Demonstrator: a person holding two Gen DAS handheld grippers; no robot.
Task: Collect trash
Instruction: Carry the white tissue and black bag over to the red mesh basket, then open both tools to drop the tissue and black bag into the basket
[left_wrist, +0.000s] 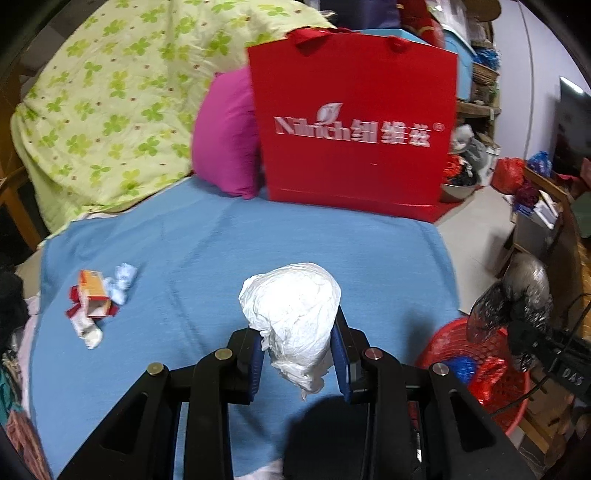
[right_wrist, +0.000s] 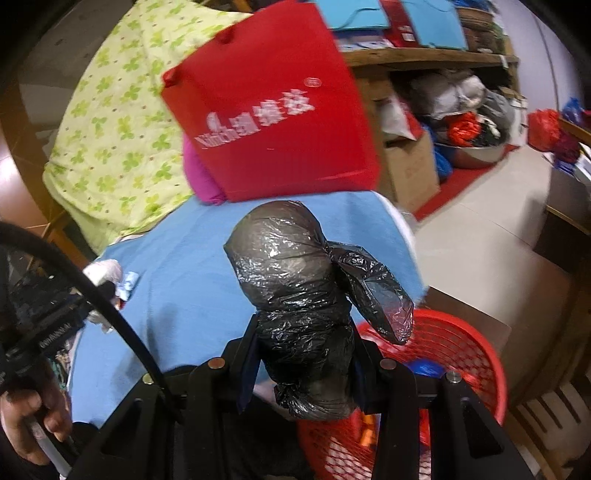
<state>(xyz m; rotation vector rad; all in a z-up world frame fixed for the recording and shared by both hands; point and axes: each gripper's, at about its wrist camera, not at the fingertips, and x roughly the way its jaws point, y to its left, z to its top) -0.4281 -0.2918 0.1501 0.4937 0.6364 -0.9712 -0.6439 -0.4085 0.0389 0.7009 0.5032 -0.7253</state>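
Left gripper (left_wrist: 300, 354): clamped on a crumpled white paper wad (left_wrist: 293, 317), held above the blue bedcover (left_wrist: 207, 251). Right gripper (right_wrist: 303, 365): clamped on a knotted black plastic bag (right_wrist: 291, 295), held over the near right corner of the bed, partly above the red mesh basket (right_wrist: 458, 354).

Destination, by judgement: red mesh basket on the floor, right of the bed, already containing scraps. In the left wrist view, basket (left_wrist: 491, 373) low and to the right, with the black bag between wad and basket.

Remaining on the cover, far left: orange carton (left_wrist: 94, 295), white and pale blue paper scraps (left_wrist: 122, 280). Not yet collected.

Hazards:
- Collision of both grippers over the same basket opening. Cause: simultaneous approach from one side.
- Wad slipping out. Cause: soft paper, grip only on the lower part, bulk protruding ahead of the pads.
- Bag snagging or tearing. Cause: loose flap hanging to the right, close to the basket rim.
- Drop short of the rim onto cover or floor. Cause: release before clearing the bed edge.
- Red paper bag (left_wrist: 352, 122) toppling at the far end of the bed. Cause: an over-wide swing.
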